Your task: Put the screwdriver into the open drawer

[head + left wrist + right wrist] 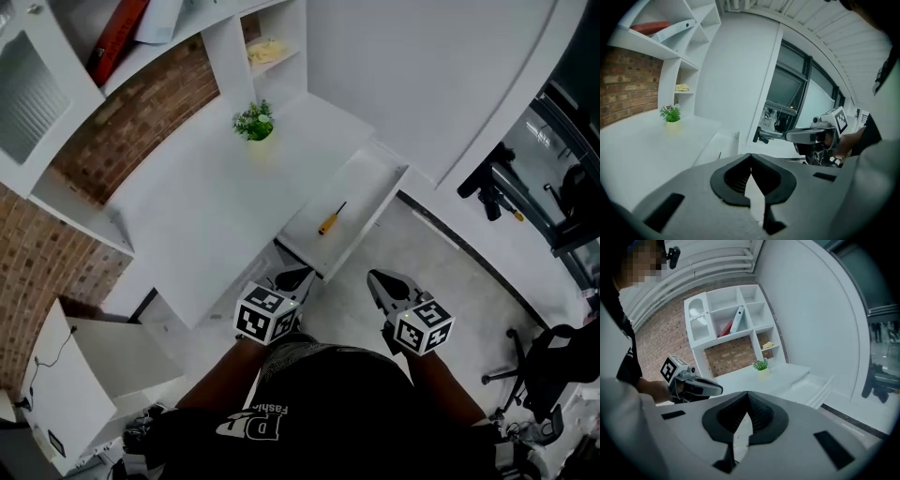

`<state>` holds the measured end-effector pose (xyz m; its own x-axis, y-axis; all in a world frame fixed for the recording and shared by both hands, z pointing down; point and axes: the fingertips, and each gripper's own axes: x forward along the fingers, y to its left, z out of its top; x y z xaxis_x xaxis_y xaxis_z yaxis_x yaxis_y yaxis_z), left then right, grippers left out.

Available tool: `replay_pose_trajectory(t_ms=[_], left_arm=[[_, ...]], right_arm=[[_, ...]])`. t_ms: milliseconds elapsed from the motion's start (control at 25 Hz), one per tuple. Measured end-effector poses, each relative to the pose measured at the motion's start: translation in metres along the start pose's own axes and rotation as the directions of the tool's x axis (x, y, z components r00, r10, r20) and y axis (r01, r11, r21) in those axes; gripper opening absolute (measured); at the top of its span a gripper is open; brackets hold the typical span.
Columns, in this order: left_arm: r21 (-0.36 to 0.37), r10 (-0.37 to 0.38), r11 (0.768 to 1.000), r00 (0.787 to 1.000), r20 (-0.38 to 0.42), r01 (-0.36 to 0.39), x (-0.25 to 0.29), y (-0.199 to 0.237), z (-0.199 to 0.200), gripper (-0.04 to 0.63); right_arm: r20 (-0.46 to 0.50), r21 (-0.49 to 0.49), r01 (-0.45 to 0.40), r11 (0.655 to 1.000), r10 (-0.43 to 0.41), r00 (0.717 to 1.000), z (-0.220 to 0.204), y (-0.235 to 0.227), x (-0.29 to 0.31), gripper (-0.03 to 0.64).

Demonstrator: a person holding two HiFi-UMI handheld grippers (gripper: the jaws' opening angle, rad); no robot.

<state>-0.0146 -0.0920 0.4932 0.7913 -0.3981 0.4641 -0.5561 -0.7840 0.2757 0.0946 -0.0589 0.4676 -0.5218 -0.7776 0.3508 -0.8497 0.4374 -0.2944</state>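
Observation:
The screwdriver (330, 219), yellow-handled with a dark shaft, lies inside the open white drawer (376, 201) pulled out from the desk (202, 220). In the left gripper view it is a tiny sliver (719, 154) in the drawer (715, 144). My left gripper (292, 278) hangs just below the drawer's front corner, jaws closed on nothing (750, 155). The right gripper (379, 279) is level with it to the right, over the floor, also shut and empty (747, 393). Neither touches the screwdriver. The drawer (811, 383) lies ahead in the right gripper view.
A small potted plant (254, 122) stands at the desk's back, under white shelves (267, 47). A brick wall (131, 122) runs on the left. A white box (80, 375) sits on the floor lower left. A black office chair (548, 375) is at the right.

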Motion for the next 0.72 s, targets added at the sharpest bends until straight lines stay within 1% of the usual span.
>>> replay_pose_trajectory(t_ms=[200,400,520,720], left_arm=[[-0.054,0.038,0.998,0.999,0.031,-0.036,-0.014,-0.057,-0.027,0.018],[-0.087,0.080,0.993,0.996,0.031,-0.077,-0.028,-0.093,-0.053,0.018],[-0.084,0.096,0.992,0.995,0.030,-0.094,-0.038,-0.101,-0.058,0.018],[-0.068,0.108,0.992,0.993,0.039,-0.105,-0.050,-0.092,-0.050,0.018]], right_arm=[[-0.018,0.003,0.002,1.000,-0.002,1.000,-0.032,0.000,-0.055,0.005],[-0.026,0.018,-0.017,1.000,0.018,1.000,-0.056,0.009,-0.089,0.005],[-0.017,0.014,-0.035,0.999,0.035,0.999,-0.060,0.020,-0.096,0.005],[0.006,0.006,-0.033,0.999,0.033,0.999,-0.051,0.030,-0.095,0.005]])
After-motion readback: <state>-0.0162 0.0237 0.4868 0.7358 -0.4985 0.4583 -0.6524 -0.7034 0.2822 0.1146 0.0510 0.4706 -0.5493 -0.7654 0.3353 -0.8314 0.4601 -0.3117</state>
